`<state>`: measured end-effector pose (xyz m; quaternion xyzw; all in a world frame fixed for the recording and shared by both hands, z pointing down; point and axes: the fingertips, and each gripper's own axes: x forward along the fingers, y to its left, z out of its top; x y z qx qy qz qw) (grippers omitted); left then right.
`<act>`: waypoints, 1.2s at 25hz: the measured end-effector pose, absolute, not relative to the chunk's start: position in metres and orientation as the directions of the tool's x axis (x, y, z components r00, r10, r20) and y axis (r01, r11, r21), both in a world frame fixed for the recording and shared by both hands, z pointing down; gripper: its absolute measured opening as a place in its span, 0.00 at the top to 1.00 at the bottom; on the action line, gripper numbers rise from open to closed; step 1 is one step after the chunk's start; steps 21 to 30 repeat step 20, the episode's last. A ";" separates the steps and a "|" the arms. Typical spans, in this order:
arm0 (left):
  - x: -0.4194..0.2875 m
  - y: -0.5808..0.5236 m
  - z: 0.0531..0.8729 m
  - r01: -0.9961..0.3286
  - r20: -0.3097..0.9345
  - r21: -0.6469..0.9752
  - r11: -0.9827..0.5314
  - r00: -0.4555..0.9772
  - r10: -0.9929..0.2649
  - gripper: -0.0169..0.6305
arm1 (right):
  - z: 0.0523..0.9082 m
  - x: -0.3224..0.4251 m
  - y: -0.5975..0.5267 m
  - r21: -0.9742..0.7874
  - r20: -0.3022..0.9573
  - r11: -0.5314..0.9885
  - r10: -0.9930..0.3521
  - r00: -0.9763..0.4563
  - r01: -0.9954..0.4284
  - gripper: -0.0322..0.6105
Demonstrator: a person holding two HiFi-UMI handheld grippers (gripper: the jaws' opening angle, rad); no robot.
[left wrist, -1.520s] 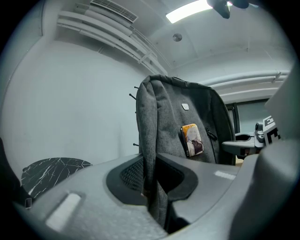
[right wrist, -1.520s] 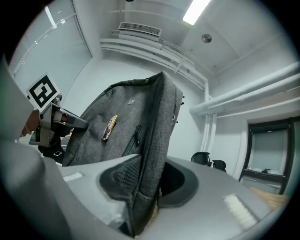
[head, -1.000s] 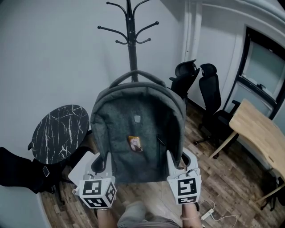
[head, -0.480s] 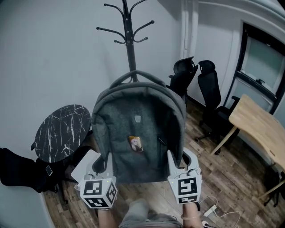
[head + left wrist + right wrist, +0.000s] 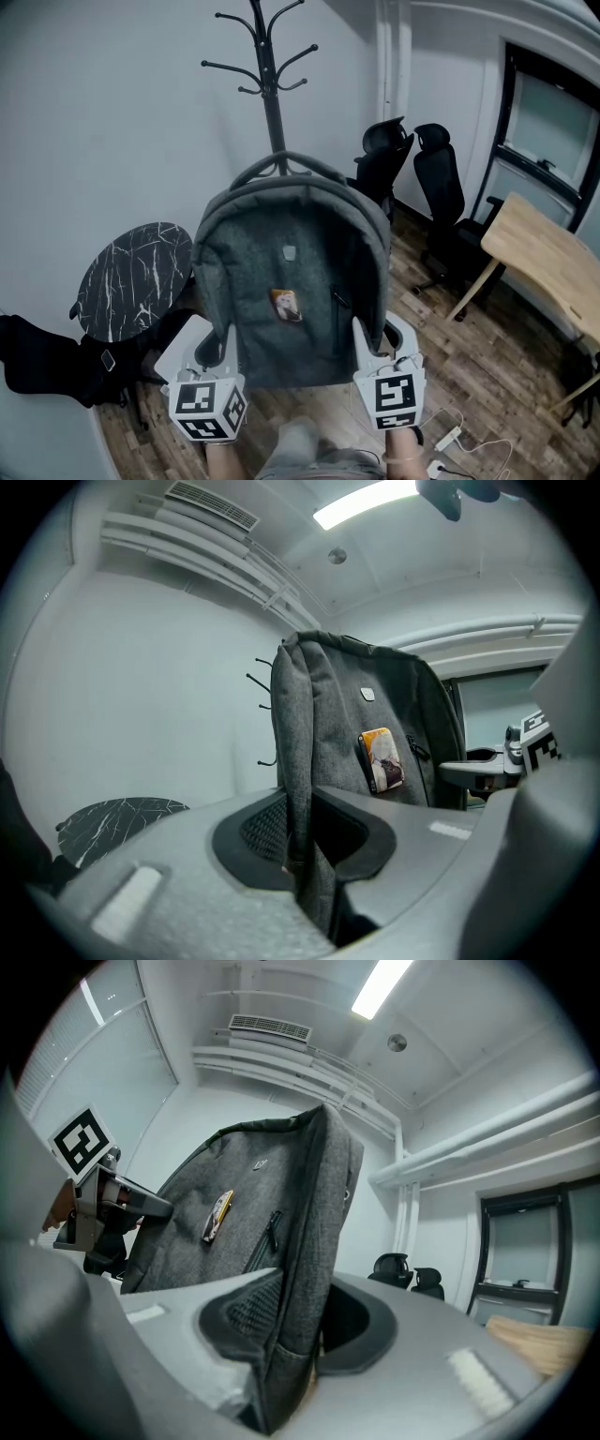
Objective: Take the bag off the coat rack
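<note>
1. Left tongs (image 5: 217, 342): closed on the lower left side edge of the bag (image 5: 291, 272). In the left gripper view the grey fabric fold is pinched between the pads (image 5: 305, 827).
2. Right tongs (image 5: 377, 336): closed on the lower right side edge. The right gripper view shows the thicker side panel clamped between the pads (image 5: 300, 1326).
3. Bag position: held up in the air between the 2 tongs, front face toward the head camera and roughly upright. A small yellow tag (image 5: 286, 305) sits on the front. The top handle loop (image 5: 281, 159) crosses in front of the coat rack (image 5: 272, 103) pole.
4. The rack's upper hooks stand well above the bag and carry nothing. Any lower hook behind the bag is hidden, so contact there cannot be told.
5. Change over the last second: bag and tongs keep the same place in the head view and both grips are unchanged. The background drifts instead. The rack top slides left and up, the office chairs (image 5: 441, 187) shift left, and the marbled round table (image 5: 131, 277) edges right.
6. Reading: bag and person are moving together relative to the rack. The bag looks to be already free and in carry-off, with its weight on the tongs.
7. Risk: both grips hold only fabric edges low on the bag, so it could tip forward or slip.
</note>
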<state>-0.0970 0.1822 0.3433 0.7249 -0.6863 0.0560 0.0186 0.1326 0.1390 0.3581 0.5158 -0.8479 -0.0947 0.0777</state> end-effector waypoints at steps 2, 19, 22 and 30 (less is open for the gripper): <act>-0.097 0.179 0.342 -0.996 0.113 -0.053 -0.066 0.060 -0.992 0.89 | 0.358 0.132 0.137 0.235 0.038 0.445 -0.893 -0.449 -0.864 0.79; -0.112 0.152 0.342 -0.995 0.134 -0.049 -0.089 0.082 -0.988 0.89 | 0.359 0.118 0.113 0.219 0.058 0.435 -0.899 -0.434 -0.873 0.79; -0.114 0.149 0.342 -0.995 0.135 -0.049 -0.088 0.081 -0.988 0.89 | 0.359 0.116 0.109 0.218 0.061 0.437 -0.899 -0.435 -0.873 0.79; -0.114 0.149 0.342 -0.995 0.135 -0.049 -0.088 0.081 -0.988 0.89 | 0.359 0.116 0.109 0.218 0.061 0.437 -0.899 -0.435 -0.873 0.79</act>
